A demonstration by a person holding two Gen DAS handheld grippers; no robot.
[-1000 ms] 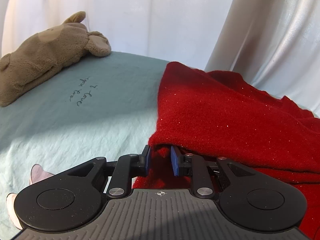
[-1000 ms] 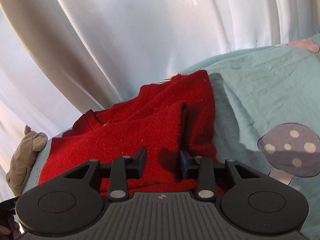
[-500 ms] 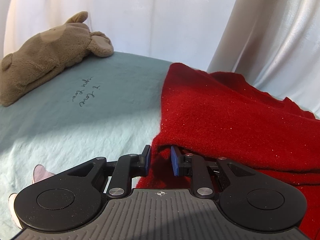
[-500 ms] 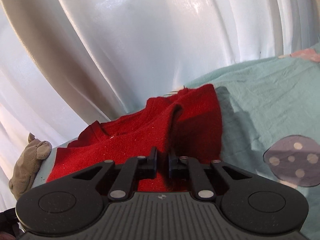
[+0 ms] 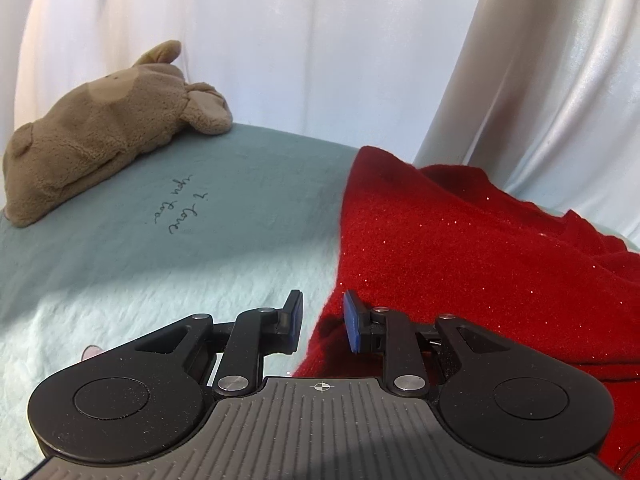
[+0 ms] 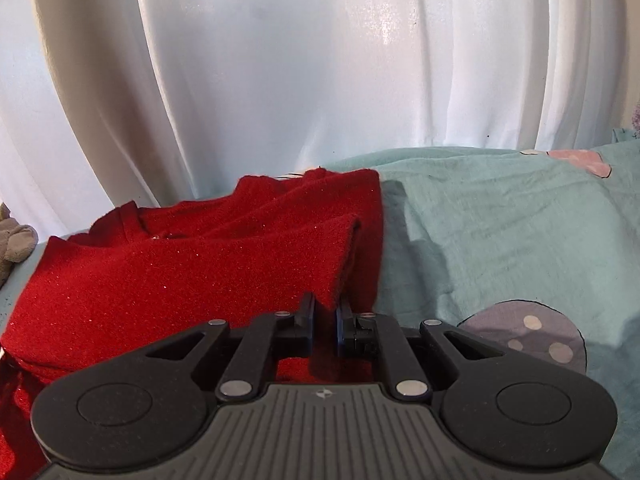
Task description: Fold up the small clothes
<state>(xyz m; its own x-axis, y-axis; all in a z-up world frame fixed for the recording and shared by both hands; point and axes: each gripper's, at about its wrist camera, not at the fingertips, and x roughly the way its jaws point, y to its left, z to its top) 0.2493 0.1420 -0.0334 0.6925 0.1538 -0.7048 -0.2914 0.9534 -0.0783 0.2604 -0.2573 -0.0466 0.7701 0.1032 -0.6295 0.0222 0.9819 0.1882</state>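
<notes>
A red sweater lay in loose folds on a pale teal bedsheet, close to the white curtain that hung behind the bed. In the right wrist view the same sweater filled the left half of the sheet, its right edge doubled into a raised fold.

The right gripper was closed down tight on the lower corner of that fold — the red cloth ran straight in between the two pads, with almost no gap left.

The left gripper sat at the sweater's left edge. Its jaws were narrow and opening; the blue pads stood a little apart, and the red edge lay between them, nearer the right pad, without being visibly pinched.

A tan plush toy rested at the far left of the bed, well apart from the sweater. Dark handwriting was printed on the sheet between them. A grey spotted mushroom print showed on the sheet just right of the right gripper.
</notes>
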